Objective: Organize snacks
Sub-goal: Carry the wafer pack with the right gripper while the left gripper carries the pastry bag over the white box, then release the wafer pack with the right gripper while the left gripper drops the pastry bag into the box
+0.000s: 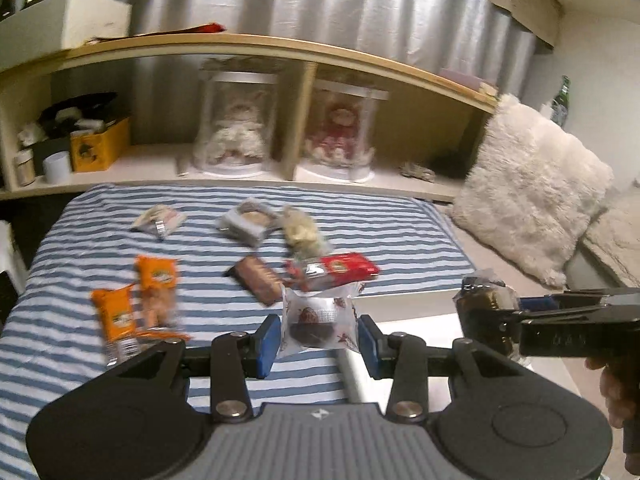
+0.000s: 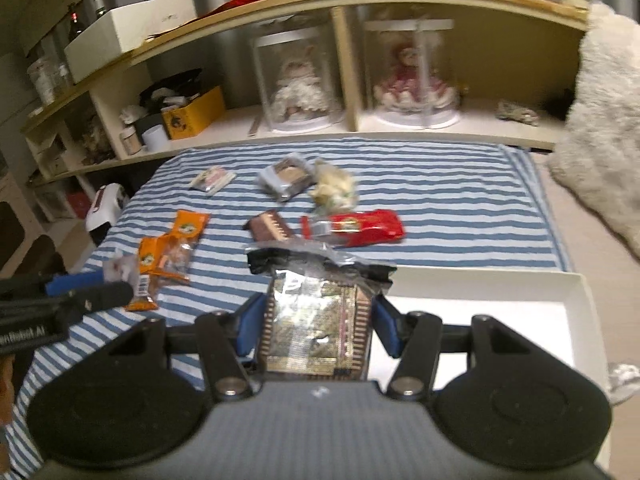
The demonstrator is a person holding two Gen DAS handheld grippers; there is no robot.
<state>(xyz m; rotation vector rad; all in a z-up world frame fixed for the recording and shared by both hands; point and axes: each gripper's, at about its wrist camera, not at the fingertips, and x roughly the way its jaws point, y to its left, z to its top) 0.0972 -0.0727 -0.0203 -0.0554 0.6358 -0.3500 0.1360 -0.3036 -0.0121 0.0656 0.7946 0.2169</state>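
The left gripper [image 1: 318, 338] pinched a clear-wrapped chocolate cake [image 1: 316, 322] at lower centre. The right gripper [image 2: 314, 326] clamped a dark foil packet [image 2: 316, 316] between its pads, lower centre.

A blue-and-white striped cloth [image 2: 440, 200] covers the bed before a curved wooden headboard shelf [image 2: 348, 0], whose cubbies hold two dolls in clear cases [image 2: 296, 80]. Grey curtains [image 1: 320, 0] hang behind; a fluffy white cushion [image 1: 528, 184] rests at the shelf's right end.
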